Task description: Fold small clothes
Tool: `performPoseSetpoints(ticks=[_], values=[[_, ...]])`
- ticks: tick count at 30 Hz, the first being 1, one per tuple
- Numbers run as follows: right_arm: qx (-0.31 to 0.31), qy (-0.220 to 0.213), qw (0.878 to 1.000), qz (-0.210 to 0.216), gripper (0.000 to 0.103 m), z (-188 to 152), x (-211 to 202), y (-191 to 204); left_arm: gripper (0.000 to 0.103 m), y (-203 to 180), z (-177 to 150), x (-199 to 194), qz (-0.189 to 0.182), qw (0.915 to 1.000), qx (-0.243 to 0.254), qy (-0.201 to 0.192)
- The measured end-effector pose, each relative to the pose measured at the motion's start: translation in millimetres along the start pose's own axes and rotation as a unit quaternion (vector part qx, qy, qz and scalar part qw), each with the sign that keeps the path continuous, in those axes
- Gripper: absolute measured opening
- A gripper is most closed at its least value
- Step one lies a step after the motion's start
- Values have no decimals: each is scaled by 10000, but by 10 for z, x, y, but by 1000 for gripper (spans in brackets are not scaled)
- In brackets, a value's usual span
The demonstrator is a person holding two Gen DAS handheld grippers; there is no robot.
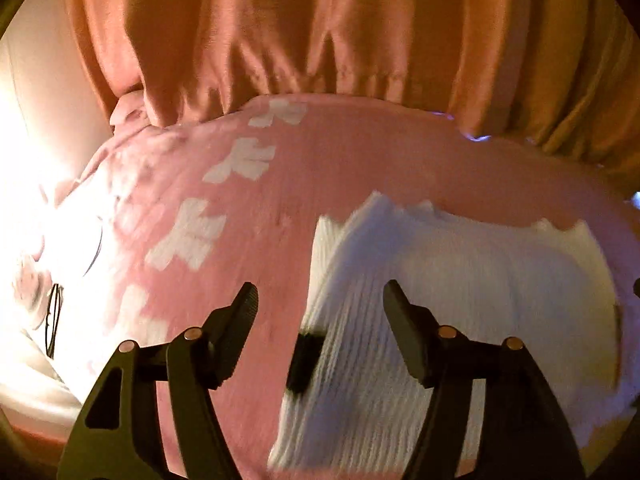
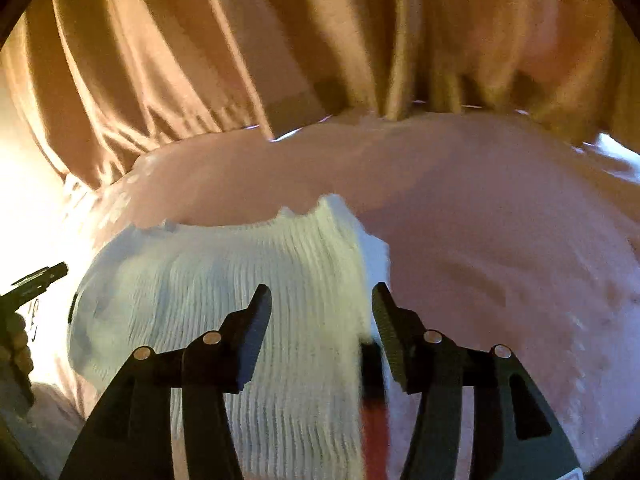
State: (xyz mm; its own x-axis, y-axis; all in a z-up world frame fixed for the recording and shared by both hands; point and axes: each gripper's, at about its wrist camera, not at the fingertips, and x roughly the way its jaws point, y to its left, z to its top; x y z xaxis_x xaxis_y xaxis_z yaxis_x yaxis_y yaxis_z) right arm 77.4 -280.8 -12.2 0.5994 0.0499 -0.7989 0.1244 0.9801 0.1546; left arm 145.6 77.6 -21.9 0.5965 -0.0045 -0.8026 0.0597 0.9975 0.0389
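Note:
A white ribbed knit garment [image 1: 460,300] lies flat on a pink bedspread [image 1: 340,160]. It has a black patch [image 1: 304,364] on its left edge. My left gripper [image 1: 320,300] is open above that left edge, with nothing between its fingers. In the right wrist view the same garment [image 2: 224,280] lies under my right gripper [image 2: 322,296], which is open over its right edge. A black and red strip [image 2: 374,400] runs along that edge. The left gripper's tip [image 2: 40,278] shows at the far left of the right wrist view.
An orange-brown curtain [image 1: 320,28] hangs just behind the bed's far edge and also shows in the right wrist view [image 2: 280,40]. The bedspread has white flower prints [image 1: 192,236] to the left. Strong glare washes out the left side [image 1: 24,200].

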Motion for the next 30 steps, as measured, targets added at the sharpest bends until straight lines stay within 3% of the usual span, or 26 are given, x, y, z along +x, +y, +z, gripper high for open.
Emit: performPoseSetpoints(ticks=[2, 7, 9, 10, 12, 14, 16, 19, 21, 24, 26, 28, 30], values=[[9, 162, 9999, -30, 52, 79, 314, -8, 61, -96, 60, 275, 170, 9998, -24, 125], [-25, 538, 9983, -220, 51, 113, 784, -115, 29, -131, 45, 733, 227, 9987, -38, 459], [-24, 600, 9978, -265, 33, 101, 879, -145, 22, -121, 10, 767, 171, 9987, 9, 488], [-34, 533, 9981, -299, 13, 95, 852, -146, 15, -142, 14, 758, 190, 9988, 65, 442], [37, 215, 9997, -71, 11, 130, 671, -105, 11, -172, 13, 724, 275, 9989, 178, 321], [33, -247, 9996, 91, 11, 186, 442, -32, 10, -202, 5, 667, 389, 9987, 243, 208], [5, -480, 9988, -36, 13, 219, 389, 4, 10, -201, -3, 679, 411, 9986, 249, 235], [30, 373, 9977, -572, 16, 152, 838, -112, 11, -217, -9, 702, 436, 9984, 227, 295], [423, 267, 9981, -356, 17, 137, 753, -158, 11, -233, -11, 697, 456, 9982, 246, 291], [318, -429, 9981, -293, 18, 168, 354, 12, 12, -233, -16, 695, 479, 9981, 247, 286], [185, -647, 9977, -76, 18, 144, 201, 139, 12, -235, -18, 695, 487, 9981, 248, 286], [-29, -527, 9986, 4, 18, 96, 257, 264, 12, -243, -22, 692, 501, 9980, 250, 282], [-302, -86, 9992, -262, 18, 31, 508, 349, 12, -255, -28, 686, 526, 9979, 257, 277]])
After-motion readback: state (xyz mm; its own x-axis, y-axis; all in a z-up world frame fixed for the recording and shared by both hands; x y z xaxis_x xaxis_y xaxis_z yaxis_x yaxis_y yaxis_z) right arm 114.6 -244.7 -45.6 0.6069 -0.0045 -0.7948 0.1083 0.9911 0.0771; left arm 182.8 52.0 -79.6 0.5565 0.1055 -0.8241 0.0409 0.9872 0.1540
